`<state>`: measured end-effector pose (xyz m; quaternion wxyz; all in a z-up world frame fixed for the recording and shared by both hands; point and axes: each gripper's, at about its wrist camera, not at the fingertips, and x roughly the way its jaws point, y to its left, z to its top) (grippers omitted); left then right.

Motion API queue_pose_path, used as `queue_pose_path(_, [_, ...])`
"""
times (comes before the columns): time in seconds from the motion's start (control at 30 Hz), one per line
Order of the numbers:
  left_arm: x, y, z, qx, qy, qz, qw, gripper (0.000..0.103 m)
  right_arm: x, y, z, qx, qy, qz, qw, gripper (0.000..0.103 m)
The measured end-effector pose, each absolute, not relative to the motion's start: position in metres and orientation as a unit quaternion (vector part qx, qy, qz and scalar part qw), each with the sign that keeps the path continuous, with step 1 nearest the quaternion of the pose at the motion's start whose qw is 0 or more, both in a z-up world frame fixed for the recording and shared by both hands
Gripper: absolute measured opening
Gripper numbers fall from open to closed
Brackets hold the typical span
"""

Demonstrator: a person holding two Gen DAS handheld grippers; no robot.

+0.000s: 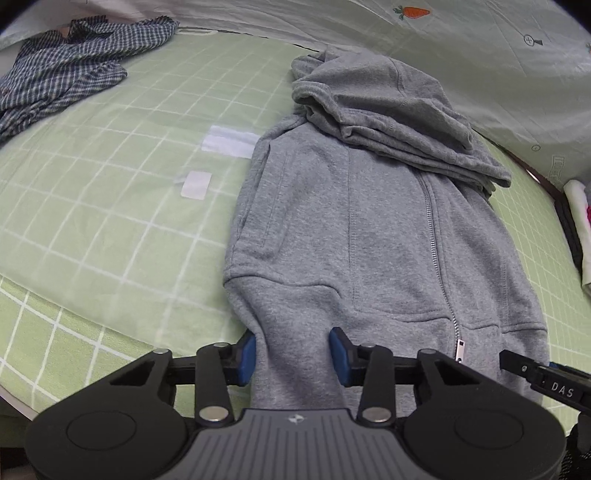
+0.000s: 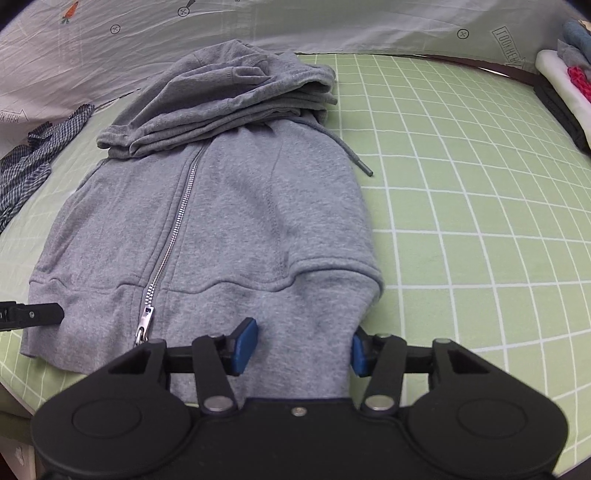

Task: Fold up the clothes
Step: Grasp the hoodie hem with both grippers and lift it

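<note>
A grey zip hoodie [image 1: 369, 229] lies face up on the green checked bed sheet [image 1: 110, 206], sleeves and hood folded over its chest at the far end. It also shows in the right wrist view [image 2: 221, 221]. My left gripper [image 1: 293, 354] is open, its blue pads astride the hem's left corner, with fabric between them. My right gripper [image 2: 303, 347] is open, its blue pads astride the hem's right corner. The zipper pull [image 2: 144, 321] lies between the two grippers. The right gripper's tip shows in the left wrist view [image 1: 535, 373].
A blue checked shirt [image 1: 66, 70] lies crumpled at the far left of the bed. A white printed sheet [image 2: 332, 22] runs along the far side. Folded clothes [image 2: 569, 81] are stacked at the far right. White patches [image 1: 229, 142] lie on the sheet left of the hoodie.
</note>
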<state>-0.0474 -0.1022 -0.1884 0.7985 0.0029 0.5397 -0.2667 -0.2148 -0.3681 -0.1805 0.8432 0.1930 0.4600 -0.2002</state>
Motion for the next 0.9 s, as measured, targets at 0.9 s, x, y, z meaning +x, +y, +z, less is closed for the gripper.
queue_pose_path(0.9, [0.049,-0.138,-0.068,-0.169,0.416,-0.351,0.822,0.020,-0.156,-0.445,-0.056,0.273,0.242,-0.172,0.915,0.017])
